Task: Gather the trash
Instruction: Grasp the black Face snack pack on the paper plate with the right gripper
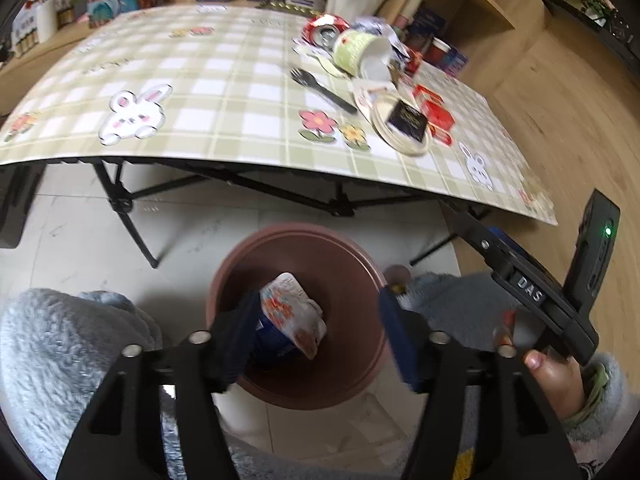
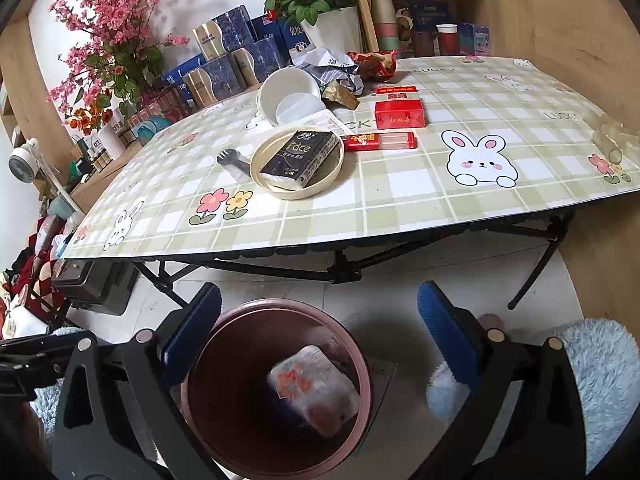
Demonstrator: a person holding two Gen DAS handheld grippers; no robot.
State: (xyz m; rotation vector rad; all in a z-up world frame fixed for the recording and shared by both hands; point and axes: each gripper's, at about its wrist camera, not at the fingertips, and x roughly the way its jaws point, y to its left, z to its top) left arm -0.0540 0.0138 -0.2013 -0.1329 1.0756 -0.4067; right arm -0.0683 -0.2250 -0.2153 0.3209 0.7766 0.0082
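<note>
Hovering over the bin (image 2: 276, 392), we hold both tongs, left (image 1: 316, 336) and right (image 2: 320, 332), open and empty. One wrapper (image 2: 312, 390) lies inside. More trash (image 2: 298, 162) waits ahead on the table (image 2: 400, 200), nearer the right tongs.

Bin (image 2: 276, 456) smooth matt plastic; wrapper (image 2: 312, 388) crinkled glossy film; tablecloth (image 2: 400, 200) glossy vinyl; sleeve (image 1: 60, 340) fuzzy fleece.
</note>
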